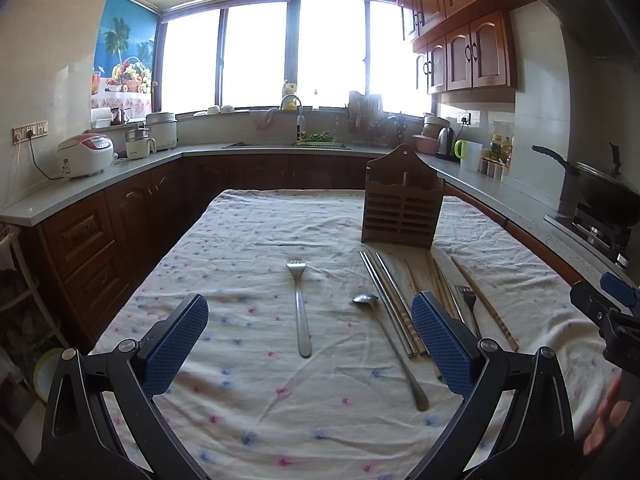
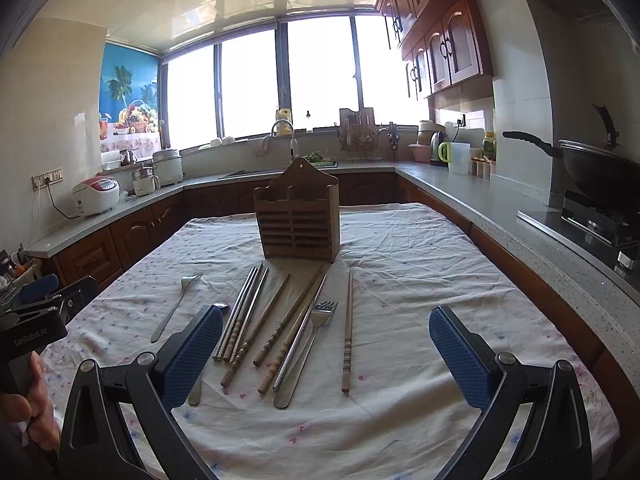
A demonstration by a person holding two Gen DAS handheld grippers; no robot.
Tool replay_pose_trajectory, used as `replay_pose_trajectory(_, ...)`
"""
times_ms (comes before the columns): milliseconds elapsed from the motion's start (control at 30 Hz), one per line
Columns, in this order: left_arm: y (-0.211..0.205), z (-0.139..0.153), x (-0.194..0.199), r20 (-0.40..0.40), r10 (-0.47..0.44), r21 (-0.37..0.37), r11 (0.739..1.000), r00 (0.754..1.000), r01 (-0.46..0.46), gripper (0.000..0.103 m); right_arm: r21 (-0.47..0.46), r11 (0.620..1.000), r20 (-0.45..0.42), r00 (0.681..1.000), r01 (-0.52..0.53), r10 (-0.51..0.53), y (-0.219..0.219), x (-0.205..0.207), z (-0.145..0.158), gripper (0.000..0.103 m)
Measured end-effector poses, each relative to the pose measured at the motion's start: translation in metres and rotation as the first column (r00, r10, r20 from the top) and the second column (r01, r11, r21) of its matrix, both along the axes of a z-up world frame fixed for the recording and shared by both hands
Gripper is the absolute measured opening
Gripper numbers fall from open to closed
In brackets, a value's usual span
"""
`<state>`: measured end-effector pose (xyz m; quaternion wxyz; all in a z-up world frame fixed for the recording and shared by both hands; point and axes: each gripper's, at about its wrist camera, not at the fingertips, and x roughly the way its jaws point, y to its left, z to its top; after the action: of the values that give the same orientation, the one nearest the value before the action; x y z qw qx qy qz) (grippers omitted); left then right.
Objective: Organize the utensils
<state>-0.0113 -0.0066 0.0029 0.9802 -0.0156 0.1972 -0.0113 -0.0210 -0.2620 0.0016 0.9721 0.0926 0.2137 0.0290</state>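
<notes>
The left hand-held gripper [image 1: 310, 346] hangs over the near part of the cloth-covered worktop [image 1: 256, 408] with its blue pads spread wide and nothing between them. The right hand-held gripper [image 2: 326, 354] is likewise fully spread and holds nothing.

A wooden utensil holder [image 2: 298, 220] stands upright toward the far end of the worktop, well clear of the far edge. The utensils lie loose on the cloth just near of it. A lone fork [image 1: 300, 308] lies to the left, tines pointing far, with bare cloth all round it. Right of it a spoon [image 1: 390, 350] lies slanted, bowl far and handle near. Metal chopsticks [image 2: 240, 312] lie in a tight bundle beside it, then wooden chopsticks [image 2: 276, 320] fanned out. A second fork [image 2: 316, 328] lies partly under a single metal chopstick, and one wooden chopstick [image 2: 348, 332] lies apart on the right.

Open cloth runs wide along the left side, across the whole near strip, and on the right between the last chopstick and the worktop's right edge. That right edge runs close along a grey kitchen counter [image 2: 500, 216] bearing a wok [image 2: 592, 168]. The left edge faces dark cabinet doors across a gap.

In the right wrist view the body of the other gripper carries white lettering that reads "GenRobot.AI" [image 2: 31, 337].
</notes>
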Motion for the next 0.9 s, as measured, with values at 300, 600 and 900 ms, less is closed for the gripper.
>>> replay_pose_trajectory(300, 0.0011, -0.0009, 0.0013, -0.003, 0.006, -0.006, 1.000, 1.000, -0.006, 0.103, 0.000, 1.000, -0.004, 1.000, -0.001, 0.001, 0.0008, 0.0005, -0.0003, 0.103)
replay_pose_trajectory(600, 0.0031, -0.0016, 0.0019, -0.003, 0.012, -0.011, 1.000, 1.000, -0.012, 0.103, 0.003, 1.000, -0.002, 1.000, -0.003, 0.003, 0.0019, 0.0009, -0.0001, 0.103)
replay_pose_trajectory(900, 0.0037, -0.0016, 0.0015, -0.001, 0.008, -0.013, 1.000, 1.000, -0.008, 0.103, 0.012, 1.000, 0.007, 1.000, -0.007, 0.007, 0.0016, -0.0003, 0.0018, 0.103)
